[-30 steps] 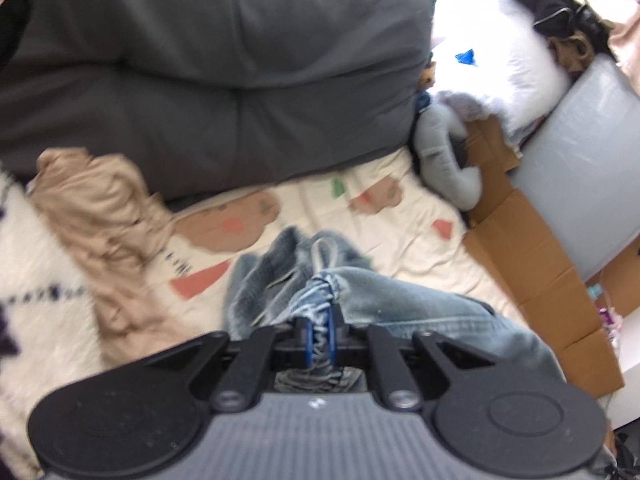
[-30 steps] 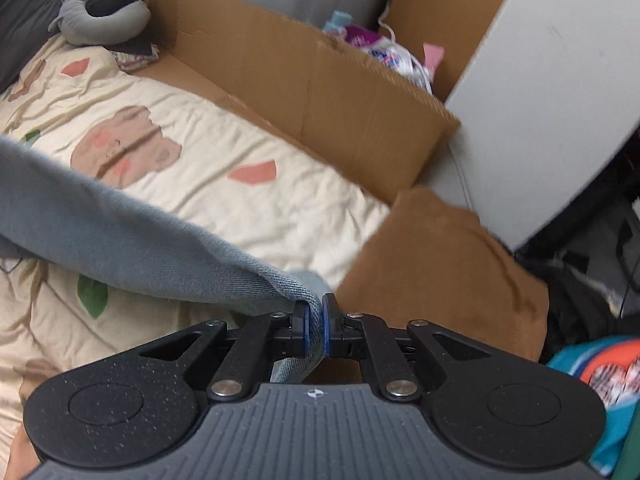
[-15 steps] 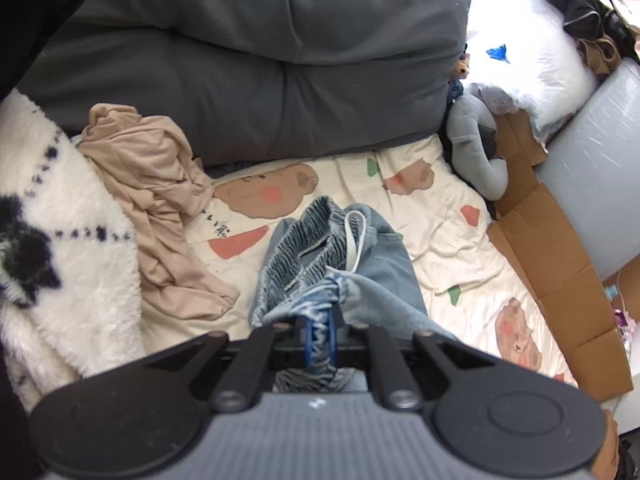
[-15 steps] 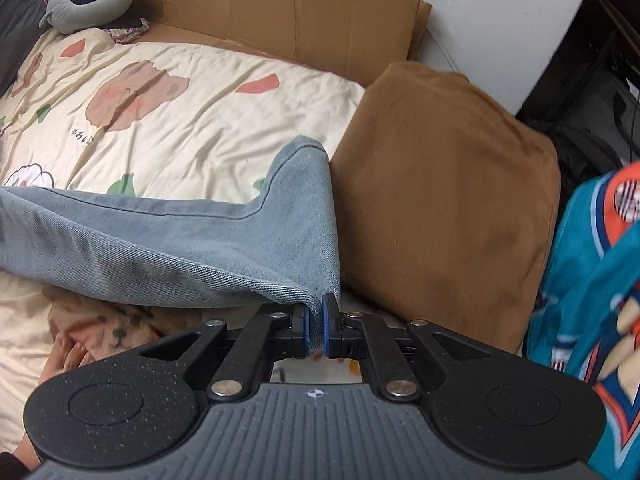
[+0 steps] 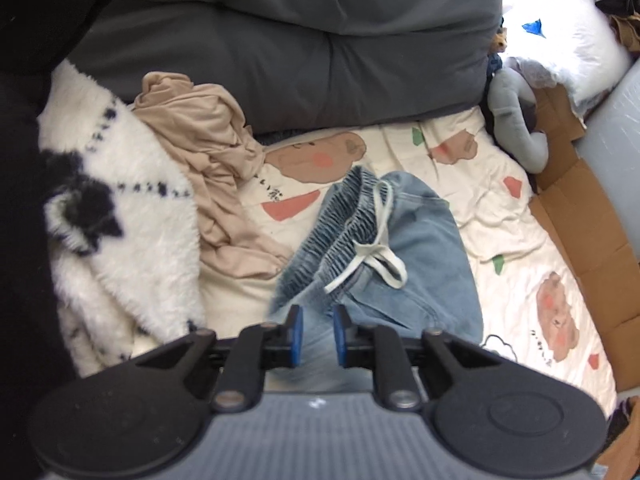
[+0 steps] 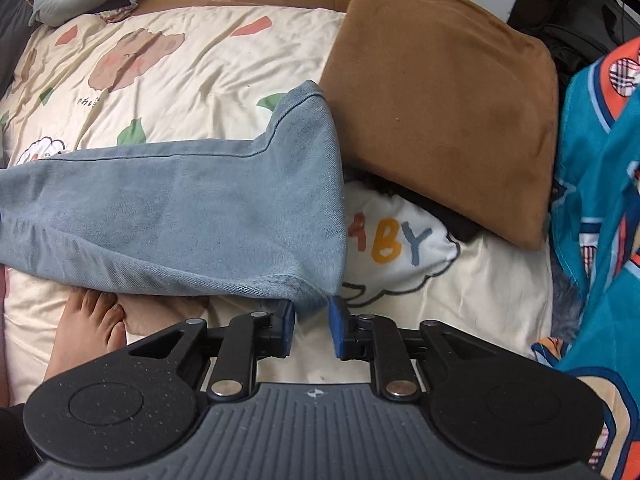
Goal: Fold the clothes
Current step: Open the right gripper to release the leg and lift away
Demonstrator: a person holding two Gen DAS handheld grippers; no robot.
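Light blue jeans lie on the cream printed bedsheet (image 5: 500, 216). In the left wrist view their elastic waistband (image 5: 340, 224) with a white drawstring (image 5: 380, 256) rests just beyond my left gripper (image 5: 316, 334). Its jaws are opening, and denim shows in the gap without the blue pads pressing on it. In the right wrist view the jeans leg (image 6: 192, 216) lies flat, its hem corner (image 6: 310, 304) reaching between the opening jaws of my right gripper (image 6: 312, 330), loose from the pads.
A tan garment (image 5: 212, 168) and a white fluffy black-patterned blanket (image 5: 120, 216) lie left of the waistband, dark grey cushions (image 5: 300, 48) behind. A brown cushion (image 6: 440, 104) and teal patterned cloth (image 6: 596, 184) sit right of the hem. A person's bare foot (image 6: 88, 336) rests by the right gripper. Cardboard (image 5: 580, 216) lines the bed's edge.
Both grippers came down to the bed with the jeans and let go: waistband and leg hem, pinched before, now lie on the sheet with the jaws parted.
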